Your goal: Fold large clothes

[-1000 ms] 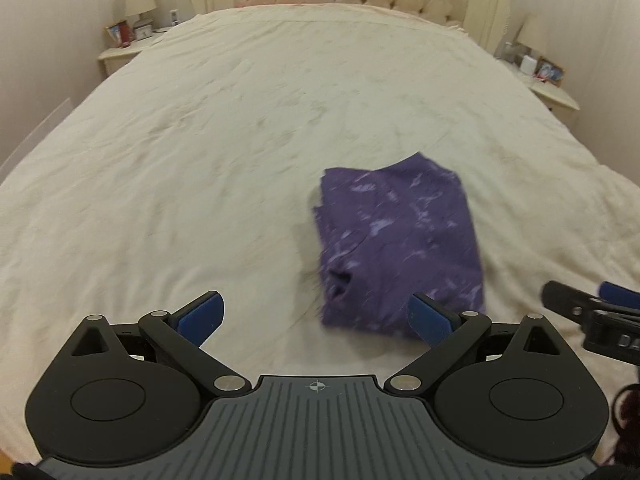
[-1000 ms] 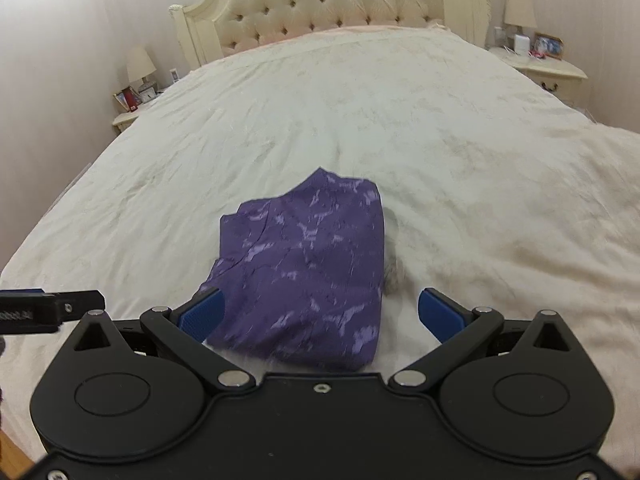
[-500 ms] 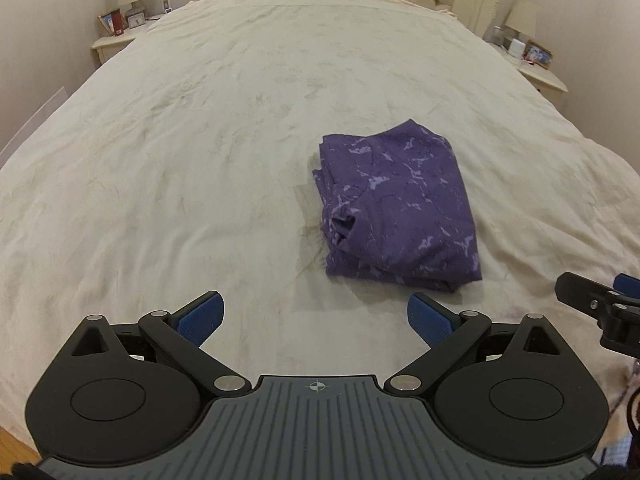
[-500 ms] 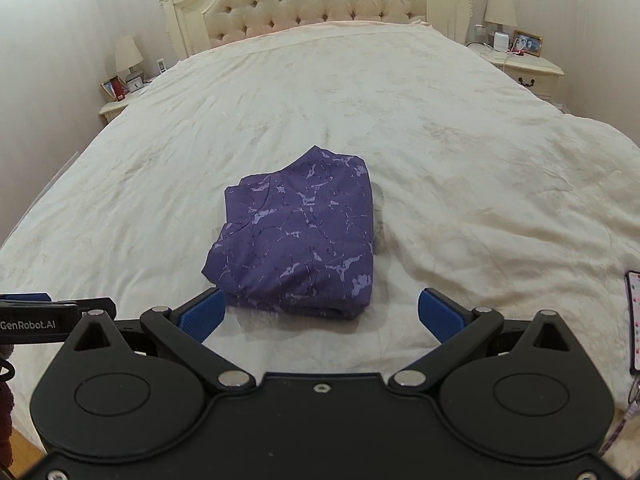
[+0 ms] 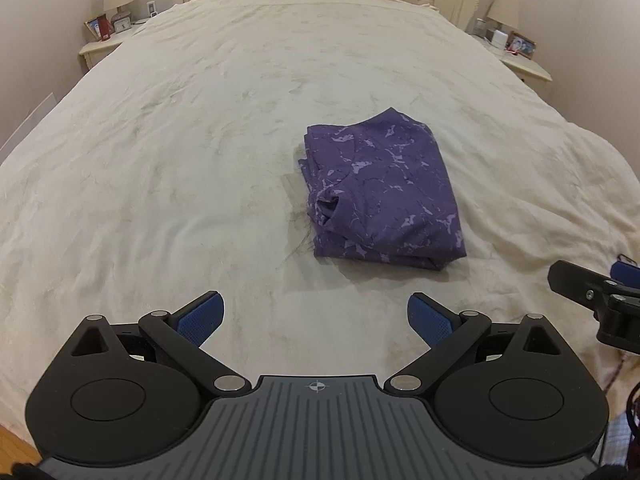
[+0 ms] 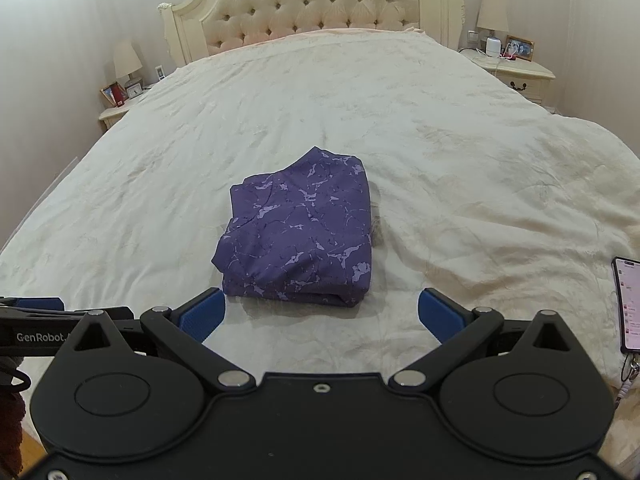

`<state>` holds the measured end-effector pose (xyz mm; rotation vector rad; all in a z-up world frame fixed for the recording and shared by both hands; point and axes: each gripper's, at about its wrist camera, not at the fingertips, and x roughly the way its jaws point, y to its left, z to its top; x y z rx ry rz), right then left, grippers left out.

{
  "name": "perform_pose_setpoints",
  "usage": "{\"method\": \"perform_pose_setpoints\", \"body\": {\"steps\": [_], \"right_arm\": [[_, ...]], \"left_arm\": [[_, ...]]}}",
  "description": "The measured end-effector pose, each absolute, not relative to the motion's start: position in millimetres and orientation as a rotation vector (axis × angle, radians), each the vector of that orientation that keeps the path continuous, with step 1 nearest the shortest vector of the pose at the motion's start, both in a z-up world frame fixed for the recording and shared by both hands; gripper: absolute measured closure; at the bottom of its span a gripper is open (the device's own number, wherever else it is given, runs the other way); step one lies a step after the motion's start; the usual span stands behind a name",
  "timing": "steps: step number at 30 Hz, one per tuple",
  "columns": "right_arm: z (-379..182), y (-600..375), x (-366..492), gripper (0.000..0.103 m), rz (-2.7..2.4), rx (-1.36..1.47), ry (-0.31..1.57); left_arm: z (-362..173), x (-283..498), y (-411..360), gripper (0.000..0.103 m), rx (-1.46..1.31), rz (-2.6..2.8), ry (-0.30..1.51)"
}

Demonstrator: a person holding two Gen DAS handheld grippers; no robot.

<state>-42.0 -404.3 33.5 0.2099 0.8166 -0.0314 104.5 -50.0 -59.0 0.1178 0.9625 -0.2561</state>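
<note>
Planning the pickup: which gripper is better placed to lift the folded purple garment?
Right, probably. The right gripper is open, facing the folded purple garment squarely; the left gripper, also open, has it off to its right.

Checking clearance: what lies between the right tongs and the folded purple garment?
Only bare bedspread separates the open right tongs from the garment, seen in the right wrist view.

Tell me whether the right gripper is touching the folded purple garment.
Apart. The right wrist view shows bare bedspread between the open right gripper and the purple garment.
</note>
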Motion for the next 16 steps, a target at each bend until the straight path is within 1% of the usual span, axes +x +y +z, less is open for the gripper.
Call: {"method": "perform_pose_setpoints", "body": {"steps": [16], "right_arm": [[27,-414,-50,0.001,-0.039,0.251,0.819]], "left_arm": [[-62,97,-69,0.004,0.148,-0.251,0.956]]}}
